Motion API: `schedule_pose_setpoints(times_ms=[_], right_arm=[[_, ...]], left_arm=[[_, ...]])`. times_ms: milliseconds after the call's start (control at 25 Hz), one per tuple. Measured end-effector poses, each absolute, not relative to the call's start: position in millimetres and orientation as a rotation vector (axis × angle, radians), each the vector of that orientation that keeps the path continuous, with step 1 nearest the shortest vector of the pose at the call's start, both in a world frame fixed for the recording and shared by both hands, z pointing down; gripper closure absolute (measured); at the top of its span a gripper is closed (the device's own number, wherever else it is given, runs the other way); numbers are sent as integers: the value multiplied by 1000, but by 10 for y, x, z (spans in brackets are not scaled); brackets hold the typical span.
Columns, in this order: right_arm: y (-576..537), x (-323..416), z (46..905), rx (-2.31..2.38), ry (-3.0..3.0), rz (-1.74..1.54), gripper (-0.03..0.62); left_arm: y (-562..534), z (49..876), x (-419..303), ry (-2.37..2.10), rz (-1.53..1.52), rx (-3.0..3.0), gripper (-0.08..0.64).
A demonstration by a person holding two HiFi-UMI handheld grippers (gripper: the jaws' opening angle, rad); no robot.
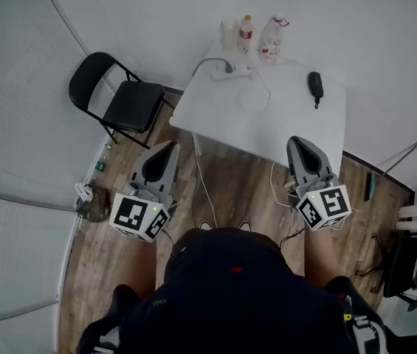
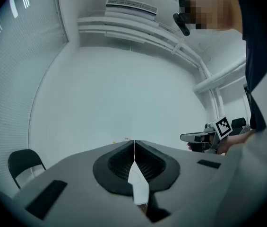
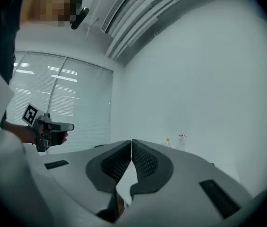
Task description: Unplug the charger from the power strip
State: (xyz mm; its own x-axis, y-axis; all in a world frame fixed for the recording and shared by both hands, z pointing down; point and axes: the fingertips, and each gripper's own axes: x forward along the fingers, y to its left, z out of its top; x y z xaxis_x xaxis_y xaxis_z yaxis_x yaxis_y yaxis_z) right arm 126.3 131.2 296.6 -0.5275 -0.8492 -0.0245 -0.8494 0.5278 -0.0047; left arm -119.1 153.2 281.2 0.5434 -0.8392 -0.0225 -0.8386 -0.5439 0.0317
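**Charger yet to be pulled**

We judge the task not begun. Our left gripper [image 1: 170,146] and right gripper [image 1: 295,140] are held level close to our body. Each has its jaws pressed together on nothing, well short of the table [image 1: 267,127]. The power strip [image 1: 236,71] lies at the table's far edge, just near of the bottles [image 1: 246,32], with the charger [image 1: 229,67] plugged into it. It shows as a small grey lump on the white strip, its cord arcing off left; finer detail is too small to tell. Reaching, gripping and pulling all remain.
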Motion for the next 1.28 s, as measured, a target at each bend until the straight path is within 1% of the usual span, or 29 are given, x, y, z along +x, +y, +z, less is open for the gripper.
schedule_pose_setpoints(times_ms=[680,1120,1280], right_arm=[[1277,1441,3051,-1444,2737,-24,568],[1141,1900,3354,-1298,2760,-142,568],[1098,1902,3518,-1269,2759,-204,568]], left_arm=[[1439,2989,-906,-1453,15,2720,537],[1463,3165,-320,-1470,122,2686,537],[1437,3257,-303,-1476,140,2653,537]])
